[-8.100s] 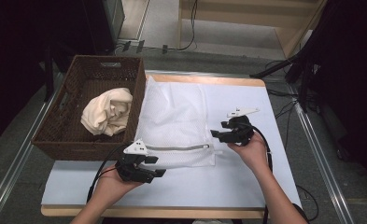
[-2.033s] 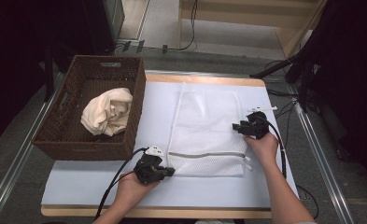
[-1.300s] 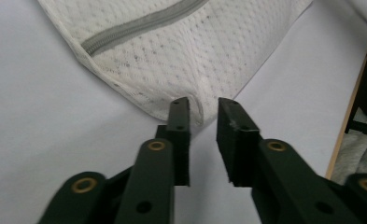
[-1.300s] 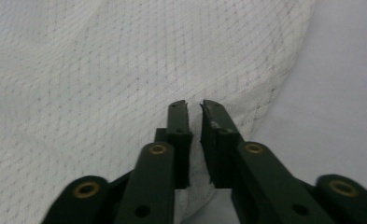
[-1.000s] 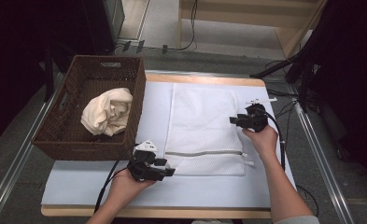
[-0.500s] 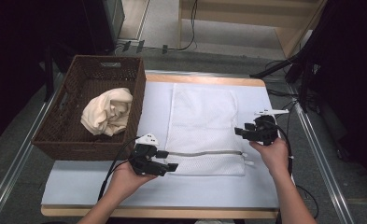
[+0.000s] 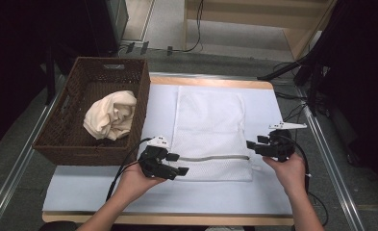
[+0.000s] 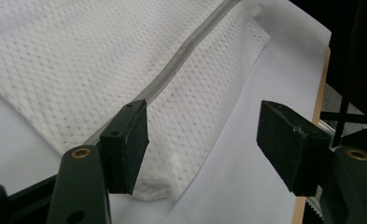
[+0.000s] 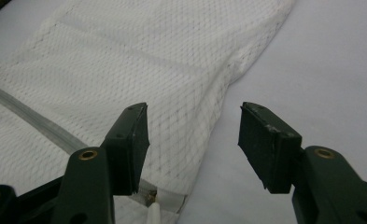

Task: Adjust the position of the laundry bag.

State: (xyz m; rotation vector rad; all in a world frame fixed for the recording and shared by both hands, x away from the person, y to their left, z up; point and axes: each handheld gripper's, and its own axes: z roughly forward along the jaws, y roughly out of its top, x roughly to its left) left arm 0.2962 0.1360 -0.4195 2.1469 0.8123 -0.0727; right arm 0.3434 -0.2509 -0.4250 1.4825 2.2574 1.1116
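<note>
The white mesh laundry bag (image 7: 209, 130) lies flat at table centre. My left gripper (image 7: 172, 164), at its 7 o'clock corner, has just been opening, nothing clamped. My right gripper (image 7: 252, 144), at 4 o'clock, likewise spread, empty.

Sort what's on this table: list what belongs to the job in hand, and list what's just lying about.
In the job:
- white mesh laundry bag, flat on the table, its zipper running across
- left gripper, jaws open at the bag's left edge
- right gripper, jaws open at its right edge

Lying about:
- wicker basket
- cream cloth inside the basket
</note>
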